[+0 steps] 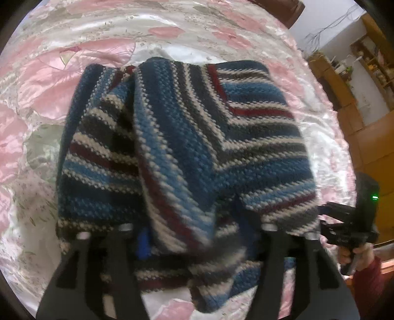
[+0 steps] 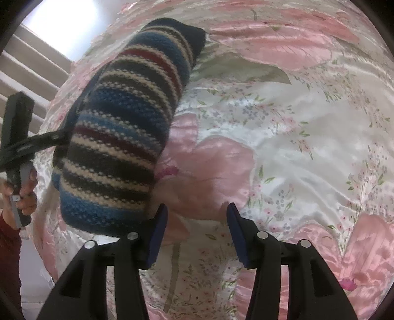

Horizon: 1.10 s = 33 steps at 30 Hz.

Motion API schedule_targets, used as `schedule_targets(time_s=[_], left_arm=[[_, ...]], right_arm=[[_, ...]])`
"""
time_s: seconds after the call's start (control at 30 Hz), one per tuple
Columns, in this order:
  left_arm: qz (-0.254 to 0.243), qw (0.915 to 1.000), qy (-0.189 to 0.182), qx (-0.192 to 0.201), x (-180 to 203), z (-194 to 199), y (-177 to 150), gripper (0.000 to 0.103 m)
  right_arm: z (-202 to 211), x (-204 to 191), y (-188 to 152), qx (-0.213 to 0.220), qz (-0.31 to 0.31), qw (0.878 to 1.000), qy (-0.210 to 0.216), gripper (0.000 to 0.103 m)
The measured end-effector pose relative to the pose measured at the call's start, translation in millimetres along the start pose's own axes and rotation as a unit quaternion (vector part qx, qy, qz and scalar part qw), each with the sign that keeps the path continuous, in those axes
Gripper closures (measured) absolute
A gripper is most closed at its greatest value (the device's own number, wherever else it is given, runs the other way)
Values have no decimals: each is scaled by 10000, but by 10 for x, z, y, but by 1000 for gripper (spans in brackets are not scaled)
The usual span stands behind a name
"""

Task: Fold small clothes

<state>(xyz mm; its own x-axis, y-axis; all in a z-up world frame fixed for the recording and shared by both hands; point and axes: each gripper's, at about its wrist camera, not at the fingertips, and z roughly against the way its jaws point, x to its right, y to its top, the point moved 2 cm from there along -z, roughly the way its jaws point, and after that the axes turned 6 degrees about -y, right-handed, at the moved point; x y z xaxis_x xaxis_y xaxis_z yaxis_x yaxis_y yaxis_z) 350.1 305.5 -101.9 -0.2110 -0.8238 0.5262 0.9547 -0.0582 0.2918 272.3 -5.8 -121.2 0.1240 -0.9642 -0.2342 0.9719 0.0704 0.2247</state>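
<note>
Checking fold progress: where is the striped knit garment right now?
The striped knit garment lies folded on the floral bedspread, covering the left gripper, left of the open right gripper.

Surface under both tools: satin bedspread (image 1: 73, 61), white ground with large pink flowers, grey-green leaves, small sprigs; glossy, creased. Ahead-right of the left tool: wooden shelving unit (image 1: 364, 81) holding small items, pale wall (image 1: 327, 27) with thin wires. Dark wooden piece (image 1: 283, 9) beyond the bed. Ahead-left of the right tool: bright window (image 2: 64, 27), beige slats below.
</note>
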Motion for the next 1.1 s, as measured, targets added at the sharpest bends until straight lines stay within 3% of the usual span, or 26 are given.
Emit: schedule_targets(time_s=[0.07,0.27,0.57,0.6,0.67,0.73,0.97,1.1], left_arm=[[25,9999,-153,50,-24,47,-30,21],[229,9991,-202,-292,-97,-145,-100,11],[273,9968,-572,-493,206,-374,-81,11],[256,9968,-548,-520,237,-394,-86,14],[247,9976,-404,-506,226,-394,-87,48],[329,9975,-425,-463,185,-341,-78,72],[337,9975,-614,58,115,145,5,80],[140,9985,-472,218,66,520,131,81]], right_arm=[[-22,23,-6,-8,-78,10000,59,52],[-18,-43,-20,2,46,9999,93,52],[-30,59,-44,29,-121,9998,164,52],[-40,63,-48,28,-146,9997,177,52],[-50,83,-66,31,-168,9997,193,52],[-56,63,-58,34,-165,9997,185,51],[-35,11,-44,35,-122,9997,194,49],[-24,-40,-30,50,-74,9997,205,49]])
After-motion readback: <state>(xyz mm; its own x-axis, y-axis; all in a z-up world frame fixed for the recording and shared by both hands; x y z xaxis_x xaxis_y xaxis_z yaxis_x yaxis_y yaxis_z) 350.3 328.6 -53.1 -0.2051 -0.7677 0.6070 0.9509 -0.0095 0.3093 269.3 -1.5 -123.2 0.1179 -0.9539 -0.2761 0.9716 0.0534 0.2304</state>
